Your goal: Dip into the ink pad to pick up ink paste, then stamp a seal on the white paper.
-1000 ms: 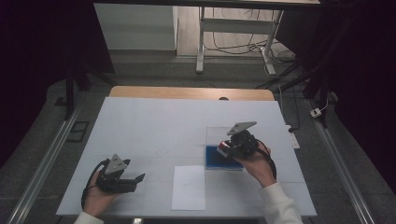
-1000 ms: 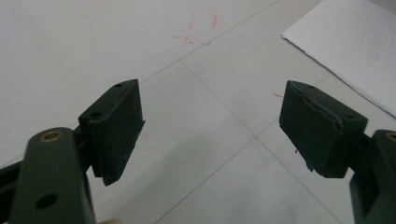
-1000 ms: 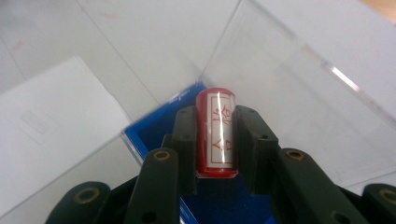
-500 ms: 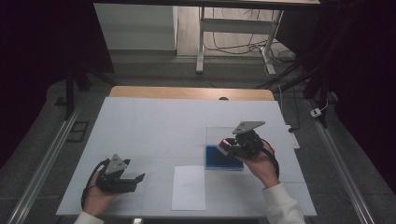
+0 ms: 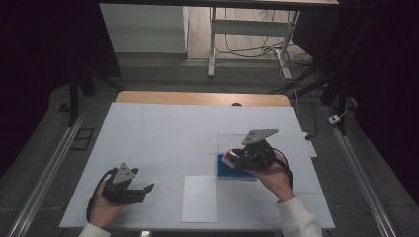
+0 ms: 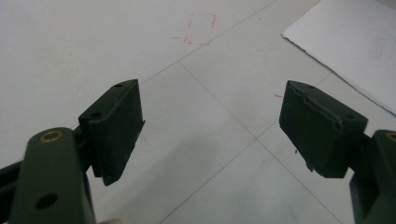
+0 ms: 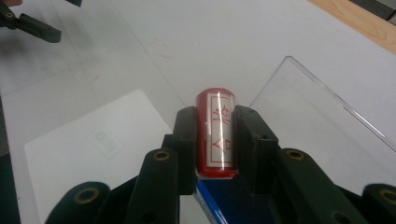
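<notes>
Now the right tongs [image 7: 214,140], clamped on a small red cylindrical stamp [image 7: 215,135], have lifted slightly above the blue, apparently ink, pad [image 5: 236,169] toward the white paper sheet [image 5: 199,198], while the left tongs [image 6: 210,130] rest open and empty on the desk [image 5: 168,128].

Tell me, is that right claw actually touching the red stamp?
Touching. In the right gripper view, the right gripper has both jaws pressed against the red stamp.

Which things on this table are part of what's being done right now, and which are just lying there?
In use:
- red stamp, clamped in the right gripper
- blue pad beneath it
- clear lid beside the pad

Lying about:
- white sheet
- left gripper, open, holding nothing
</notes>
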The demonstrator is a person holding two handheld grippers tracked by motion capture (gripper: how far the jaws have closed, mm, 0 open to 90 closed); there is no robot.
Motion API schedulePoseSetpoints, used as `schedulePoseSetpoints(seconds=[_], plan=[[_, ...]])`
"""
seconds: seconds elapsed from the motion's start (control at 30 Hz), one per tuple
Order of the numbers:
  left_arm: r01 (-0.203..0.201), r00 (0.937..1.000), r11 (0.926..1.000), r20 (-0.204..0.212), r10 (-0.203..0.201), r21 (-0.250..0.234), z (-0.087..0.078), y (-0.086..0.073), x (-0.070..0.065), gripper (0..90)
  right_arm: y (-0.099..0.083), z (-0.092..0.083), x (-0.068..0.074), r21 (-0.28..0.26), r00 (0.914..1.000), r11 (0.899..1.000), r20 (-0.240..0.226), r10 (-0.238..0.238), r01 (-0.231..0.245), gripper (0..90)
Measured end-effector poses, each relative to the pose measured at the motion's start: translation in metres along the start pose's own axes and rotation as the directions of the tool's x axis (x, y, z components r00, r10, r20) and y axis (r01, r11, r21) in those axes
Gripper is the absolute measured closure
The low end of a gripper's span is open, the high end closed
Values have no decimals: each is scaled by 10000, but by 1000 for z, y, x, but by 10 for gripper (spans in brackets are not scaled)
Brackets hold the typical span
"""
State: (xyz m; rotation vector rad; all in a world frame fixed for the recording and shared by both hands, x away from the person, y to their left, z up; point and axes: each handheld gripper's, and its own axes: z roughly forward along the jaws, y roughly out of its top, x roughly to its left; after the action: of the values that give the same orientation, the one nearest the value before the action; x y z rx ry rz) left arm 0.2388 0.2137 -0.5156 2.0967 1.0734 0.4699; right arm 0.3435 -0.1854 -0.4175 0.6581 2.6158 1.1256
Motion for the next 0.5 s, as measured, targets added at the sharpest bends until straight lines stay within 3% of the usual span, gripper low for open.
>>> schedulePoseSetpoints(seconds=[0.5], plan=[[2,10000,10000,26,-2,-26,1,1,1,220,5,9,17,96,9978,9991,-536,-401,407,701]])
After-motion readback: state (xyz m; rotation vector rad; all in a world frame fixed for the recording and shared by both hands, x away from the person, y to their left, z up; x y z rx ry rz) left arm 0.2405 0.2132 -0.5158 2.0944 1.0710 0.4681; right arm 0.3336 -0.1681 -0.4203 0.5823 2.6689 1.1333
